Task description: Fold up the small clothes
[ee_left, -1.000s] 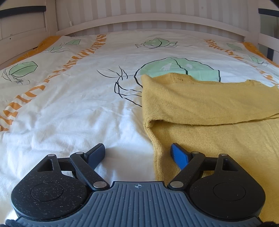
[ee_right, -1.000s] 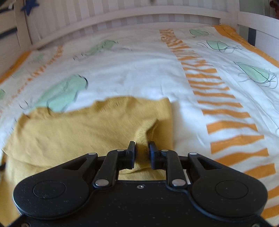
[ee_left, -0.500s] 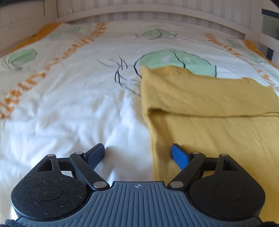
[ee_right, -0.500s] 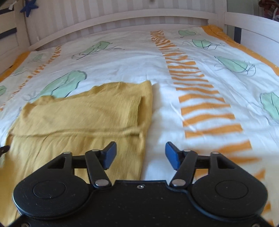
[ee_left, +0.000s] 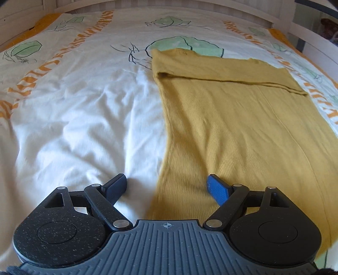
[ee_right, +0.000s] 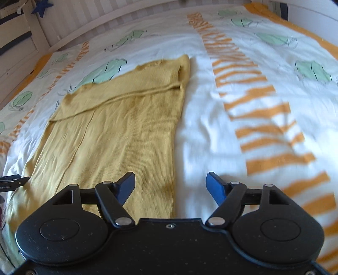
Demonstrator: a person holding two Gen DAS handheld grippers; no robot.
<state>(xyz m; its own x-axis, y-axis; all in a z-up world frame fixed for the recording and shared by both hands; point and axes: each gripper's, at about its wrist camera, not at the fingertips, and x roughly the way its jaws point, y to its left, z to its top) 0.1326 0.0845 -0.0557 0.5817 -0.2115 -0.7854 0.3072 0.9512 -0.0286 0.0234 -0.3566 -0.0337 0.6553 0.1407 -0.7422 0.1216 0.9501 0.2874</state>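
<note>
A mustard-yellow knit garment lies flat on the bed, its far end folded over into a band. It also shows in the right wrist view. My left gripper is open and empty, straddling the garment's near left edge. My right gripper is open and empty, straddling the garment's near right edge. The left gripper's tip shows at the far left of the right wrist view.
The bed cover is white with green leaf prints and orange stripes, and is wrinkled left of the garment. A white slatted bed frame runs along the far edge and sides.
My right gripper let go of the garment's folded end and opened. Both grippers drew back toward the garment's near end, so more of it now shows.
</note>
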